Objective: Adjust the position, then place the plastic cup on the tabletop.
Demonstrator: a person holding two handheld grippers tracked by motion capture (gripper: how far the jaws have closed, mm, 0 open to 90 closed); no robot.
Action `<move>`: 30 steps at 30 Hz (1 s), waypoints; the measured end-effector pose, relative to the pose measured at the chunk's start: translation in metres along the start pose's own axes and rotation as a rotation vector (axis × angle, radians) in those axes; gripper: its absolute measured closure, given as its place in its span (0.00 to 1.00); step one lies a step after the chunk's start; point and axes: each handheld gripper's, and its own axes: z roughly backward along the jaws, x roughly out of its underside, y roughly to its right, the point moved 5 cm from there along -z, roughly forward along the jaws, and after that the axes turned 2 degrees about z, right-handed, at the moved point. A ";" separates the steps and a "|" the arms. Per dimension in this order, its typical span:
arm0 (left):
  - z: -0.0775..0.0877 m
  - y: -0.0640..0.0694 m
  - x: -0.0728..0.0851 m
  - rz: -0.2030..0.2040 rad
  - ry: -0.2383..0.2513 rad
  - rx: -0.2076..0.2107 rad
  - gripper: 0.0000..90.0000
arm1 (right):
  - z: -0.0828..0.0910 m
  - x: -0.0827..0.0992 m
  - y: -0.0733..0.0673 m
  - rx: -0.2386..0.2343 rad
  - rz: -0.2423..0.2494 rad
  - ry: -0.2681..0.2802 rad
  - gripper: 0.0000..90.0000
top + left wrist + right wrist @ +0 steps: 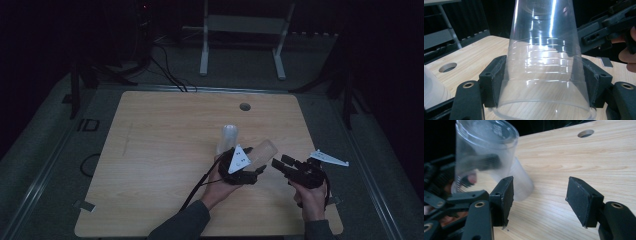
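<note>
A clear plastic cup [263, 152] lies tilted in my left gripper [256, 169], above the wooden table [165, 145]. In the left gripper view the cup [544, 55] sits between both jaw pads [495, 80], which press on its wall near the wide rim; my left gripper [544, 75] is shut on it. A second clear cup [228, 137] stands upside down just behind, also visible as the cup [522, 182] in the right gripper view. My right gripper [540, 192] is open and holds nothing, just right of the held cup [484, 157]. The right gripper [282, 162] points left.
A round cable hole [244, 106] sits near the table's far edge. A white metal stand [242, 30] and cables lie on the dark floor beyond the table. A cable trails from the left gripper toward the table's near edge.
</note>
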 end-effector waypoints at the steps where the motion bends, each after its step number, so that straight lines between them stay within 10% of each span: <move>1: 0.000 0.000 0.000 0.000 -0.002 -0.001 0.33 | 0.000 0.000 0.000 0.011 0.011 -0.005 0.43; 13: 0.001 -0.002 0.002 -0.011 -0.023 0.004 0.34 | 0.002 -0.004 0.003 0.113 0.131 -0.076 0.43; 30: 0.003 -0.003 0.001 -0.016 -0.060 0.050 0.34 | 0.005 -0.012 0.002 0.141 0.242 -0.137 0.43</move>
